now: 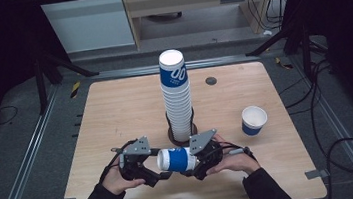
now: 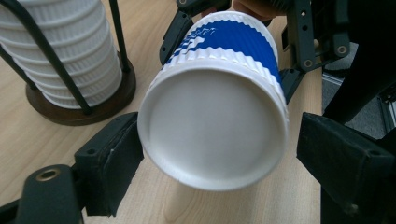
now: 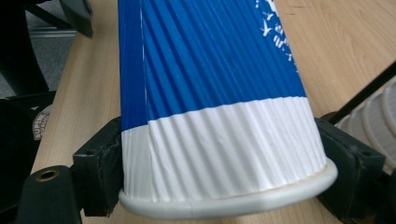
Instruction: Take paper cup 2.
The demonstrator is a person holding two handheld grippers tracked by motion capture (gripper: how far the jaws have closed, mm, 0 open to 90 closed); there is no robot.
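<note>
Wooden table (image 1: 115,111), bearing everything. Tall stack of paper cups (image 1: 176,97) in a wire holder on a round dark base, just beyond both grippers. Blue-and-white ribbed paper cup (image 1: 175,160), lying on its side above the table, between the two grippers. Right gripper (image 1: 198,163) clamped on this cup near the rolled rim, one pad pressing on each side. Left gripper (image 1: 154,175) released, jaws spread around the cup's white bottom, a gap visible beside one pad. Second cup (image 1: 254,120) upright, well apart to the right.
</note>
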